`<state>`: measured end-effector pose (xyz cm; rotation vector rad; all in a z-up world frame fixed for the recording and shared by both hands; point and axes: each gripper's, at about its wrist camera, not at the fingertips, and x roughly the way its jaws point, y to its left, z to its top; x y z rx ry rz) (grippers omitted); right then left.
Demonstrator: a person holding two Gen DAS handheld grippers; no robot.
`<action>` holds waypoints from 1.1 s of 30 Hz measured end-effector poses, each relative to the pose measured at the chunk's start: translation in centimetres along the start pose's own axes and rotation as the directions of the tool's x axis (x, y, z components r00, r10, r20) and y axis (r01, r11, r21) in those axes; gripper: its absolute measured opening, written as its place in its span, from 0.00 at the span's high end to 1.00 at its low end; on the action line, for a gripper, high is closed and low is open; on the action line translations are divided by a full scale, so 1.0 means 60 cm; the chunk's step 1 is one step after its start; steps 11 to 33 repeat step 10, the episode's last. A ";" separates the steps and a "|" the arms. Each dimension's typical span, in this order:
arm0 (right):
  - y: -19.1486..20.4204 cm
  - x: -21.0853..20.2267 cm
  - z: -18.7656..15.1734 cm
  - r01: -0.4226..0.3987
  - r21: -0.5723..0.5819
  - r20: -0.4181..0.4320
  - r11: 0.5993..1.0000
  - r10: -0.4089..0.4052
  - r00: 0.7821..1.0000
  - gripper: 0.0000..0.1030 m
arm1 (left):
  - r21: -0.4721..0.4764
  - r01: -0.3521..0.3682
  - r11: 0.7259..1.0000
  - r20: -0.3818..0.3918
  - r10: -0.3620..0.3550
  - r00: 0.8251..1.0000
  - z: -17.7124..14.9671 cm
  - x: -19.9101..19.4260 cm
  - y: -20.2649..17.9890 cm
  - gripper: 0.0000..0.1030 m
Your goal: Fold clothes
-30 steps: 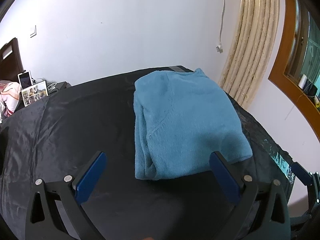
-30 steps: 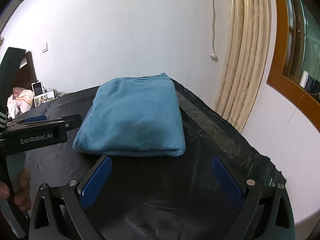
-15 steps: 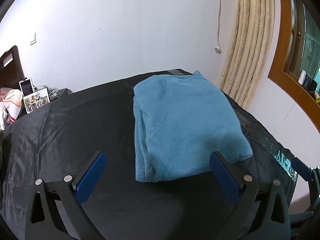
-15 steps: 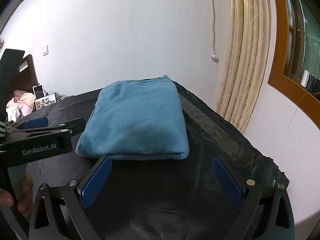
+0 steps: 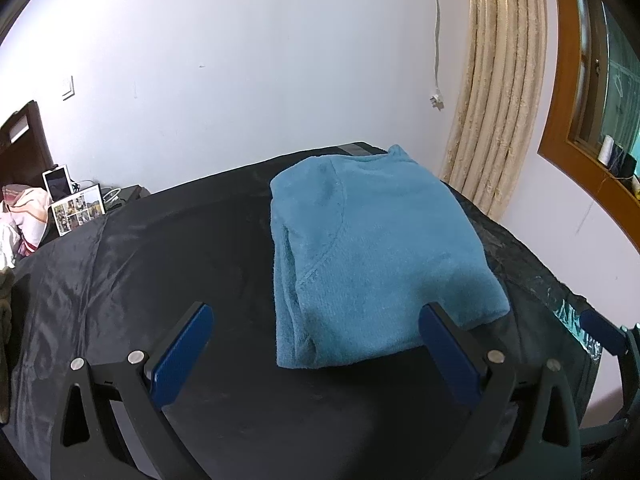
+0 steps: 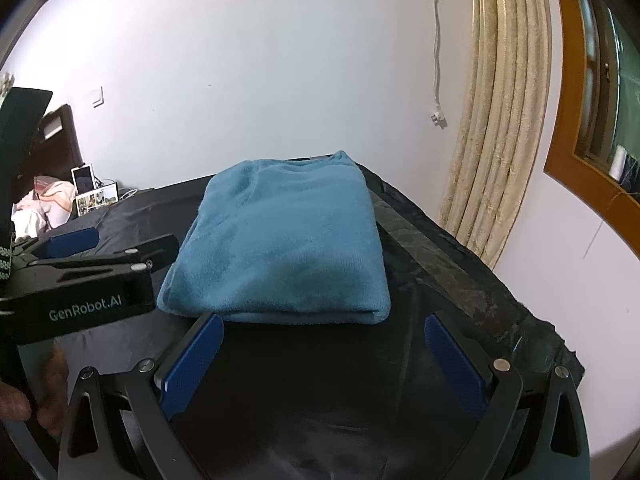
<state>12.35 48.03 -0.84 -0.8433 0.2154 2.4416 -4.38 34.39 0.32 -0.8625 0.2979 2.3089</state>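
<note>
A teal fleece garment (image 5: 372,252) lies folded into a neat rectangle on a black-covered table (image 5: 168,264); in the right wrist view the garment (image 6: 284,244) sits straight ahead. My left gripper (image 5: 316,328) is open, its blue pads held just short of the garment's near edge, touching nothing. My right gripper (image 6: 324,340) is open too, hovering in front of the folded edge. The left gripper (image 6: 120,254) shows from the side in the right wrist view, at the left.
The black cloth ends at a ragged right edge (image 6: 560,344) near a beige curtain (image 6: 500,120) and a wooden window frame (image 6: 568,100). Photo frames and a tablet (image 5: 72,200) stand at the far left by pink bedding. A hand (image 6: 16,400) grips the left tool.
Both cameras have risen and drawn back a little, so the garment sits slightly lower and farther ahead. The garment itself has not moved, and both grippers stayed open.
</note>
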 end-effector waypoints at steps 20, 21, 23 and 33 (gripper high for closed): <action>0.009 0.011 0.004 -0.017 -0.015 -0.001 1.000 0.017 1.000 0.00 | 0.022 0.004 1.000 0.046 -0.005 0.999 -0.006 -0.006 -0.005 0.00; 0.009 0.011 0.004 -0.017 -0.015 -0.001 1.000 0.017 1.000 0.00 | 0.022 0.004 1.000 0.046 -0.005 0.999 -0.006 -0.006 -0.005 0.00; 0.009 0.011 0.004 -0.017 -0.015 -0.001 1.000 0.017 1.000 0.00 | 0.022 0.004 1.000 0.046 -0.005 0.999 -0.006 -0.006 -0.005 0.00; 0.009 0.011 0.004 -0.017 -0.015 -0.001 1.000 0.017 1.000 0.00 | 0.022 0.004 1.000 0.046 -0.005 0.999 -0.006 -0.006 -0.005 0.00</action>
